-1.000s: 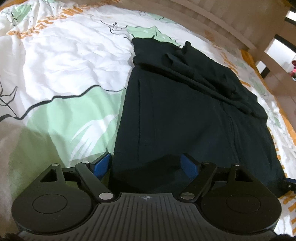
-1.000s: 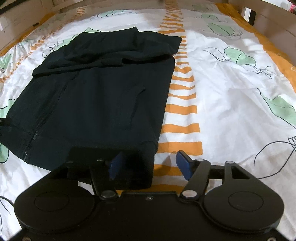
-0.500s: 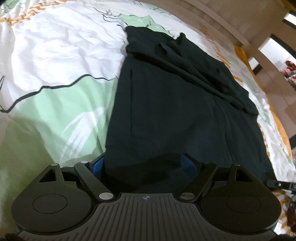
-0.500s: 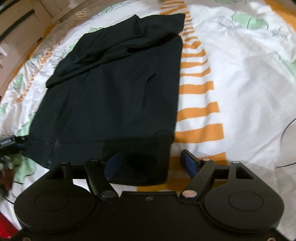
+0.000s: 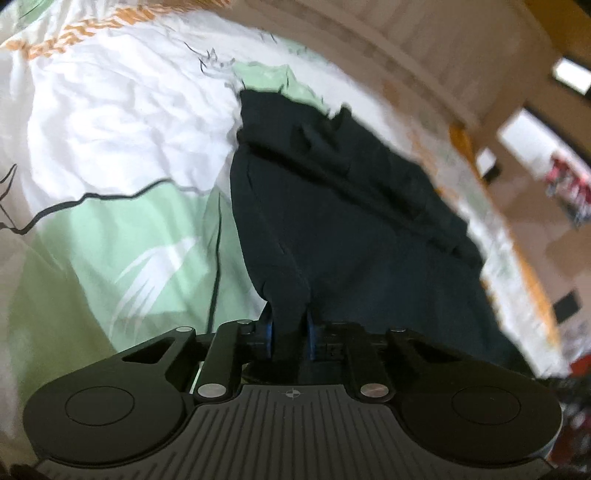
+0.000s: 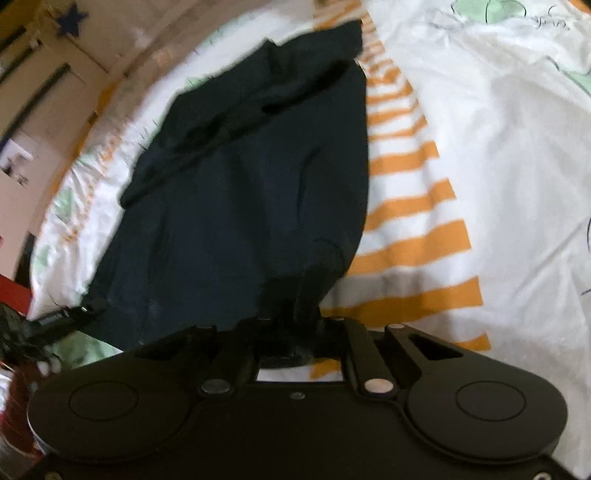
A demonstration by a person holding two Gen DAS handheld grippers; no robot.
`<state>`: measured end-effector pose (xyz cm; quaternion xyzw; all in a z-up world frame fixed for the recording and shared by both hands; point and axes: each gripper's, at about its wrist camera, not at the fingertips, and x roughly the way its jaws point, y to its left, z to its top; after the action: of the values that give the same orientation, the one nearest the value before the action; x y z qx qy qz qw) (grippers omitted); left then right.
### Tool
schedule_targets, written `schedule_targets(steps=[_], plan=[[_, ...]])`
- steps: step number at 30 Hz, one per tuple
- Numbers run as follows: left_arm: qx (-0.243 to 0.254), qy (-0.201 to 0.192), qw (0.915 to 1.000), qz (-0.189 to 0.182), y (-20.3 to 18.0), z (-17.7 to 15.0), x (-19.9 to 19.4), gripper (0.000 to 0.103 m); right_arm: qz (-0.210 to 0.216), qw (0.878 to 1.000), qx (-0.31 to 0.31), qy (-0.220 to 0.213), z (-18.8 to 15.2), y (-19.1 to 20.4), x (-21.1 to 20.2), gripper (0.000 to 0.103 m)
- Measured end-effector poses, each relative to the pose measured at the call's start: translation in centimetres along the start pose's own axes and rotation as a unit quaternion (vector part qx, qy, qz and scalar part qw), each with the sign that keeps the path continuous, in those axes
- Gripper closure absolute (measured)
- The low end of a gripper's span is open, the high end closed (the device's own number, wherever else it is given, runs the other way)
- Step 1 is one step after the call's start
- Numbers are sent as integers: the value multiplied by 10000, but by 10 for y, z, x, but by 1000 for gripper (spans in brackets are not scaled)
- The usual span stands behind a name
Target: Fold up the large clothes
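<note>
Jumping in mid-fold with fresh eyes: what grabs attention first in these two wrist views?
The dark garment dominates both views, spread down the middle of the leaf-and-orange-stripe bedsheet. Its near hem is bunched into both grippers: the left gripper is pinched shut on one corner, and the right gripper is clamped on the other, beside the orange stripes.

Under everything you have a bed sheet [image 5: 110, 122], white and creased, printed with pale green leaves [image 5: 147, 243] outlined in thin dark lines. On your right-hand view a band of orange stripes [image 6: 413, 236] runs down the sheet. Past the bed's far edge you can see a light wooden bed frame [image 5: 424, 48], blurred, and a dark blue star [image 6: 72, 20] on the wall.
</note>
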<state>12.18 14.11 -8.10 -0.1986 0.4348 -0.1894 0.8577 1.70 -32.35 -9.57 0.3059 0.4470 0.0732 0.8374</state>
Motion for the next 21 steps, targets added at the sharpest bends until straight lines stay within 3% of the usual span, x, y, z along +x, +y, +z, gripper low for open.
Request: schedule_targets(steps=[3, 11, 16, 21], plan=[[-408, -213, 9983, -357, 1, 12, -14, 88, 402, 9984, 243, -319, 3, -3, -13, 89], [-398, -971, 9910, -830, -27, 72, -35, 88, 1191, 9833, 391, -1318, 38, 5, -42, 90], [-367, -1334, 9861, -923, -41, 118, -19, 88, 1288, 9752, 95, -1799, 95, 24, -39, 90], [-445, -1553, 9826, -920, -42, 165, 16, 88, 1183, 9711, -64, -2073, 150, 37, -11, 90]])
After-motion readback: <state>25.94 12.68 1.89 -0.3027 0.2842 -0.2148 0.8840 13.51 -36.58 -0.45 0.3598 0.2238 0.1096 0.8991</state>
